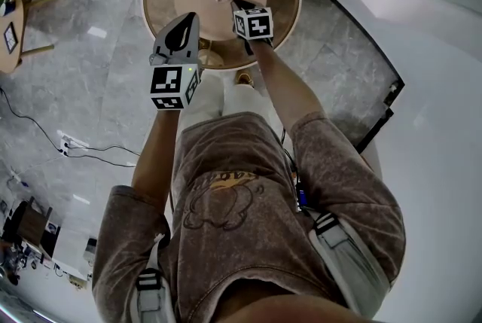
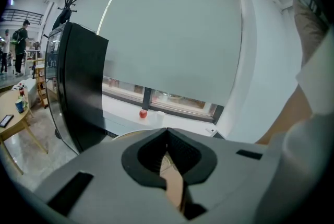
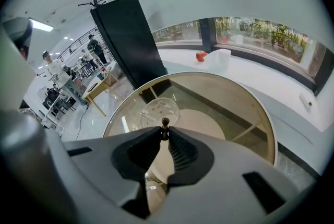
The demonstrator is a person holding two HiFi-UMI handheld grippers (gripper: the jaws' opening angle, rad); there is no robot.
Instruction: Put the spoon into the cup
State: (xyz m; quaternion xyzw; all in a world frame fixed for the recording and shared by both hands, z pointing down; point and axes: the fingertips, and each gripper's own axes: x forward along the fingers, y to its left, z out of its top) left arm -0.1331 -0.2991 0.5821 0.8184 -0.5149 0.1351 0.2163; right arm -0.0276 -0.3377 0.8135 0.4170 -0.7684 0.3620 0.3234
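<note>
Left gripper (image 2: pixel 167 140) hangs nearest the body, jaws together with nothing between them. Ahead of it, the right gripper (image 3: pixel 165 131) tilts down over the round glass-topped table with a pale wooden rim (image 3: pixel 263 118), jaws clamped on the slim spoon (image 3: pixel 165 122); only its dark brown knobbed end shows. Just beyond the tips, the clear glass cup (image 3: pixel 160 108) stands on the tabletop.

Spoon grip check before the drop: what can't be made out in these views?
- Spoon: the right gripper view shows only its dark knob; the right gripper's jaws hide the rest.
- Head view: the spoon is too thin to read its bowl.
- Cup: clear glass, outline faint on the glass table.
</note>
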